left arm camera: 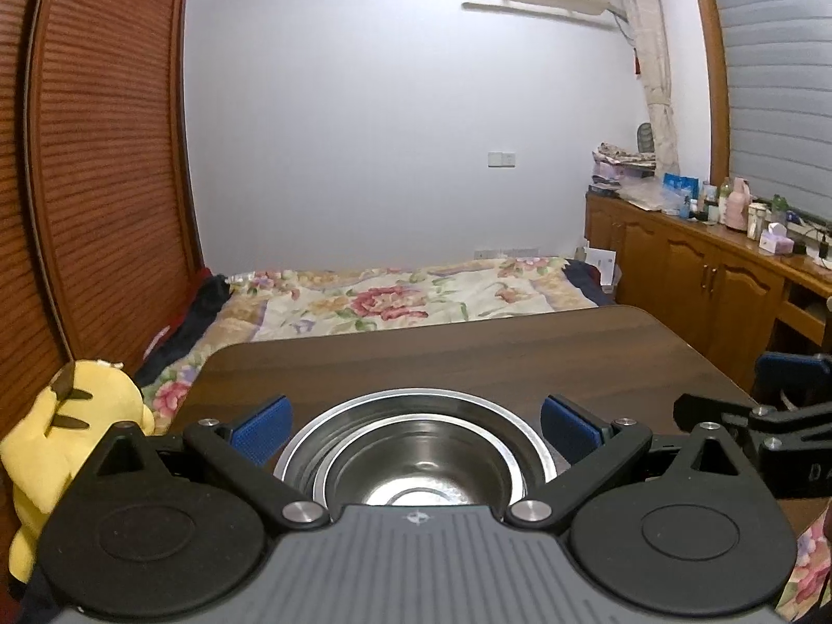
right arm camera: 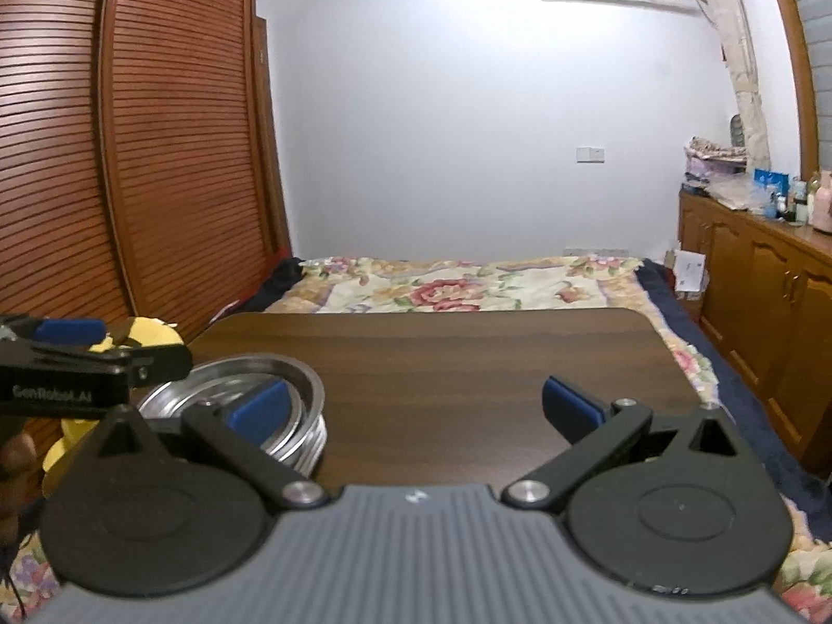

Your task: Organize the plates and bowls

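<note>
Two grippers are working over one dark wooden table (right arm camera: 468, 364), which is stretching ahead of both toward a bed with a floral quilt (right arm camera: 457, 286). Largest of the task's things, a stack of nested steel bowls (left arm camera: 416, 460) is sitting on the table directly ahead of and below the left gripper (left arm camera: 416, 416), centred between its blue pads; jaws are standing wide apart, one on each side of the rim and touching nothing, probably lining up to grasp or having just let go. From the right gripper (right arm camera: 416, 405) the same stack is lying off to its left, partly behind its left finger; several rims are showing, so the pieces are looking already gathered into one pile, likely to save table space. Right jaws are also spread apart and holding nothing, with bare tabletop ahead. No other plates or bowls are showing on the table. Beyond the left gripper's left side, a yellow plush toy (left arm camera: 67, 447) is resting at the table's edge, clear of the work.
</note>
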Available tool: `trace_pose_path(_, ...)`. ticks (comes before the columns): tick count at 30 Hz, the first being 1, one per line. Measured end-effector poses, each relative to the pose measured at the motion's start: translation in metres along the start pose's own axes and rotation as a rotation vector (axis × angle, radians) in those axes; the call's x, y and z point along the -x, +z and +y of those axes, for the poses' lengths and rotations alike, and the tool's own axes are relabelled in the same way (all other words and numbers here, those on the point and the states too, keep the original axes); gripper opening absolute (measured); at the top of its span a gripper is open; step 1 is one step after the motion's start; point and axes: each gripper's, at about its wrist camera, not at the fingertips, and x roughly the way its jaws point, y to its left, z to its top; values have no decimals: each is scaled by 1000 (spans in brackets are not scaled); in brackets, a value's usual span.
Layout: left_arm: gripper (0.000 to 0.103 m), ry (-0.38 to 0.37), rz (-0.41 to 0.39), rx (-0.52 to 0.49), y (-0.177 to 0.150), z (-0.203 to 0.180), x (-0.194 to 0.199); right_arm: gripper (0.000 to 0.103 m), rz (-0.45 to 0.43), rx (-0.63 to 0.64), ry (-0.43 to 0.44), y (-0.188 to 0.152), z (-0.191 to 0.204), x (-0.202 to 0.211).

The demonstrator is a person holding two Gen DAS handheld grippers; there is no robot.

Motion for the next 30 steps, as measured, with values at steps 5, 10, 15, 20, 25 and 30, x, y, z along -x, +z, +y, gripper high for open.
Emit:
trace_pose_path(5,103,6,-2,7,-6,-2,10,103,-8,-6,-16,-2,-1,9)
trace_pose_path(10,103,6,-4,0,-14,-6,17,103,-6,-21,-15,-7,-4,14)
trace_pose_path(15,103,7,11,3,-21,-5,15,103,-12,-11,-32,-15,-3,16)
trace_pose_path(20,103,18,19,10,-30,-4,11,103,-16,-8,-41,-23,-4,16)
trace_pose_path(25,103,20,28,31,-35,-2,9,103,-13,-30,-42,-30,-7,16)
trace_pose_path(30,103,35,22,29,-40,-3,12,103,-15,-10,-55,-35,-6,17)
